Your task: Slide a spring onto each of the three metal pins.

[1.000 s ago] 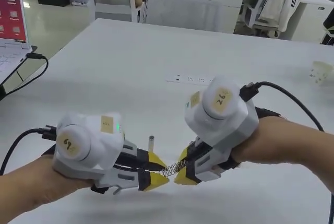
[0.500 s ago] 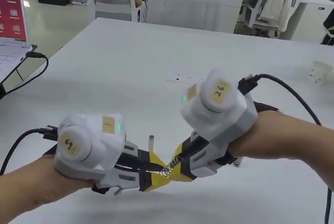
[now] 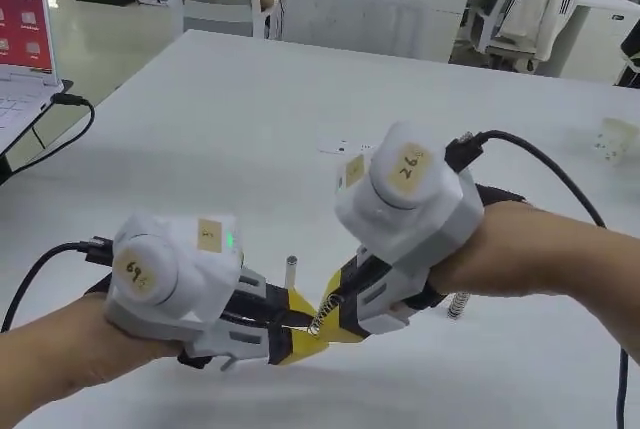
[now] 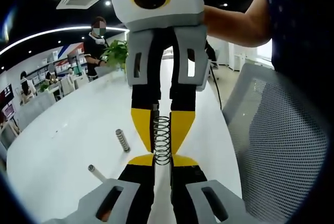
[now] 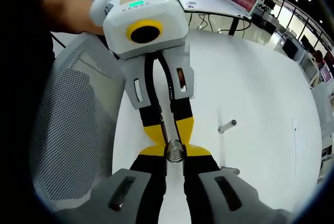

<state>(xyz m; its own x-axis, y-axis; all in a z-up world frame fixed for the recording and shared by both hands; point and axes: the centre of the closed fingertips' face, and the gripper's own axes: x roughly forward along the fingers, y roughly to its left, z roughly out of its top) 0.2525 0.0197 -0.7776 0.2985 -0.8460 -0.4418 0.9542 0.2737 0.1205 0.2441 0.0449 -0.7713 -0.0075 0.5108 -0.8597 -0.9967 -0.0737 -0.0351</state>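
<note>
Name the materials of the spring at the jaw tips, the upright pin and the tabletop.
Spring: bare steel wire by its look, grey coils with bright glints. Upright pin: metal, likely steel, smooth with a dull silver sheen. Tabletop: white, matte, even; laminate or painted board, the look leaves it open.

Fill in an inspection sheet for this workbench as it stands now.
Surface: white table, level.
Job's things: spring lined up with held pin; bare pin upright; second spring standing upright.
Clutter: power strip; pale object, too blurred to identify.
Tools: left tool shut on held pin; right tool shut on spring; tips almost meet.
Cables: black cable from right tool, one from left tool, another at the laptop.
Surroundings: chairs.
</note>
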